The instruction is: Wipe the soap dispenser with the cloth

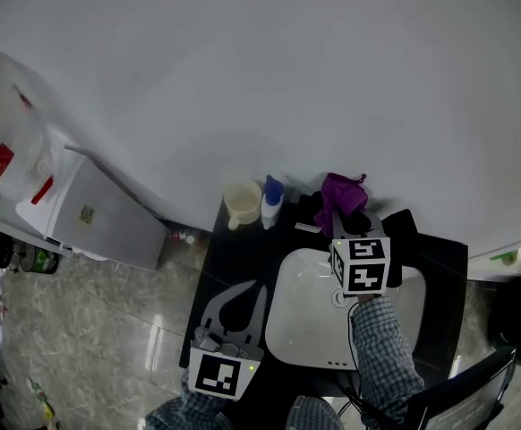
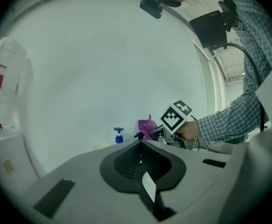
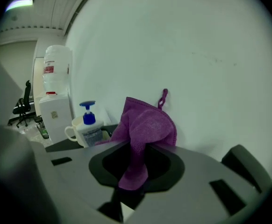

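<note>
Soap dispenser (image 1: 272, 202): clear bottle with a blue pump, upright at the back edge of the dark counter (image 1: 234, 253). In the head view it is at 12 o'clock from the left gripper and 10 o'clock from the right gripper.
Cloth (image 3: 143, 134): purple, bunched, with a hanging loop sticking up. It is at 3 o'clock of the dispenser, near but apart from it in the head view.
Right gripper (image 3: 135, 171): jaws clamped on the cloth's lower fold, held above the back rim of the basin.
Left gripper (image 2: 140, 146): jaws together with nothing between them, low over the counter at 9 o'clock of the basin.
Mug (image 1: 243, 202): cream, just beside the dispenser at its 9 o'clock.
Basin (image 1: 301, 316): white, set into the counter.
Water cooler (image 1: 99, 209): white, on the floor at 9 o'clock of the counter.
</note>
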`<action>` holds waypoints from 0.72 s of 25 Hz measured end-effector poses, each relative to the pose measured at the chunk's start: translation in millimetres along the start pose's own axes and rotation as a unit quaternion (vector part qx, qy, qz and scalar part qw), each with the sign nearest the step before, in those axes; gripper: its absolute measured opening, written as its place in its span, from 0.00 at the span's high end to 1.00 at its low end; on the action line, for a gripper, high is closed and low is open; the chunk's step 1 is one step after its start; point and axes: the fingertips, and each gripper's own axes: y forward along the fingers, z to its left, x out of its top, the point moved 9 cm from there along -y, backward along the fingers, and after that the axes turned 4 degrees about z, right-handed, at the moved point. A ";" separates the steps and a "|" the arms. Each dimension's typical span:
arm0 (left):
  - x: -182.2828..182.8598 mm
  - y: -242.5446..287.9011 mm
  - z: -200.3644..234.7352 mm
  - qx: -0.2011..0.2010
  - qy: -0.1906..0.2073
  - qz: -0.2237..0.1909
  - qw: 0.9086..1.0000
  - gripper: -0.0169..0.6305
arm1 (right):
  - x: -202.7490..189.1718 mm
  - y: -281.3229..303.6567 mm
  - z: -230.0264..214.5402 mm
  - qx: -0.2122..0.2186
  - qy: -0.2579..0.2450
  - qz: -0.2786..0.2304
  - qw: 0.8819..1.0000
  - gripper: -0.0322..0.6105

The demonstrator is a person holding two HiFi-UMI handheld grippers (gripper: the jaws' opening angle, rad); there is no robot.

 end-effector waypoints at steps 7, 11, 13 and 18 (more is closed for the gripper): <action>-2.3 -3.3 -0.3 0.004 0.006 0.006 1.000 0.97 | -52.0 22.1 1.7 -0.006 0.022 0.066 0.998 0.83; -4.4 -6.2 1.2 0.010 0.004 0.008 1.000 0.97 | -72.1 28.8 7.1 -0.004 0.031 0.091 0.995 0.83; -5.4 -8.0 0.7 0.012 0.000 0.009 1.000 0.97 | -77.2 27.9 8.6 -0.004 0.025 0.100 0.995 0.83; -3.9 -13.9 1.2 0.009 0.001 0.006 1.000 0.97 | -69.2 -0.9 8.2 -0.024 0.005 0.104 0.994 0.83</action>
